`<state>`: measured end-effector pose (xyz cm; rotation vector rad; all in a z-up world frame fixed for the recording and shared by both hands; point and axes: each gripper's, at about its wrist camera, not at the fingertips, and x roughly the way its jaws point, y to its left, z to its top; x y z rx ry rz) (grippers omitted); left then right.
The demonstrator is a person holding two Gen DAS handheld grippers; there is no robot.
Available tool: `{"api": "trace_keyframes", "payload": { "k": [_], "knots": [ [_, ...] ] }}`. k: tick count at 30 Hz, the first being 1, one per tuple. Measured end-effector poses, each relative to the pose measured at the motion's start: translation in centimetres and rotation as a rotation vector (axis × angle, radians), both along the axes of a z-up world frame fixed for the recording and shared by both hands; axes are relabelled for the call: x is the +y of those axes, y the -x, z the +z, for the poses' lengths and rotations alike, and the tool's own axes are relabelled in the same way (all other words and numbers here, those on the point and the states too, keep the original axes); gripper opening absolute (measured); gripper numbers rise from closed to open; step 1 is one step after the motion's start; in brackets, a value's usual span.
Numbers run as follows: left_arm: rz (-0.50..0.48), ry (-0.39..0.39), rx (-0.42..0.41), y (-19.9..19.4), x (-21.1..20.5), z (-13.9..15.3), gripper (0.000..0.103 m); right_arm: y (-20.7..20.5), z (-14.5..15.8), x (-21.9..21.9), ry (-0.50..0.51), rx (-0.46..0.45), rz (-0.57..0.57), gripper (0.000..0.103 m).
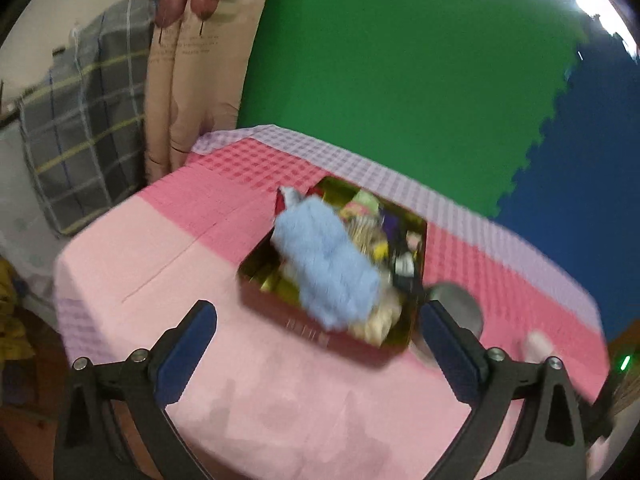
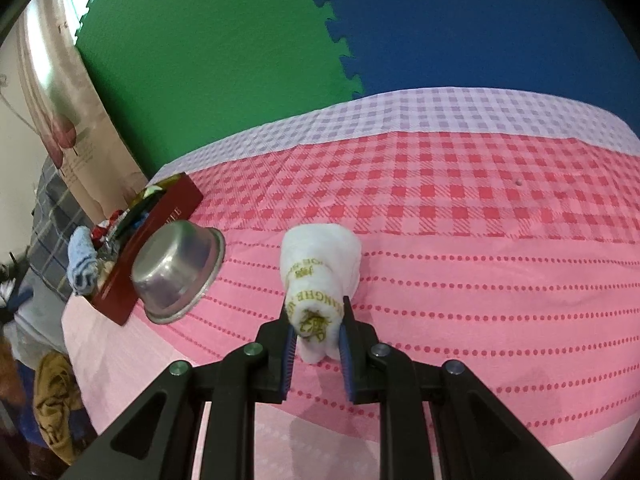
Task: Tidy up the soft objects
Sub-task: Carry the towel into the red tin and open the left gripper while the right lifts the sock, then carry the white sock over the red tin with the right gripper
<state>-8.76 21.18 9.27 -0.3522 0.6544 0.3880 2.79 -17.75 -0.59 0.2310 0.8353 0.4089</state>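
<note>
Right gripper (image 2: 317,330) pinches a rolled white towel (image 2: 320,280); left gripper (image 1: 316,350), fingers spread and empty, faces the red box (image 1: 340,344). Carry the roll boxward without loosening.

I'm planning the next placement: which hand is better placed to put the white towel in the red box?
Right. Its gripper is shut on the rolled white towel. The left gripper is open and empty, facing the red box, where the blue towel lies.

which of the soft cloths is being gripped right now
The rolled white towel with gold lettering, clamped in the right gripper. The fluffy blue cloth lies loose in the red box.
</note>
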Motion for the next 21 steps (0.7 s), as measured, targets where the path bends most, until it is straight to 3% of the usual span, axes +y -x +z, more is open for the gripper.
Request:
{"api": "trace_keyframes", "payload": {
  "k": [10,14,21],
  "knots": [
    [-0.060,-0.174,0.096,2.2,-4.2,-2.8,0.101,1.2,5.4,1.8,-0.092,-0.042,0.054,0.019],
    [-0.067,-0.225,0.107,2.1,-4.4,-3.1,0.102,1.0,7.5,5.4,-0.087,-0.059,0.122,0.019],
    [-0.051,-0.224,0.182,1.4,-3.2,-3.5,0.102,-0.2,10.4,14.8,-0.082,-0.091,0.272,0.019]
  ]
}}
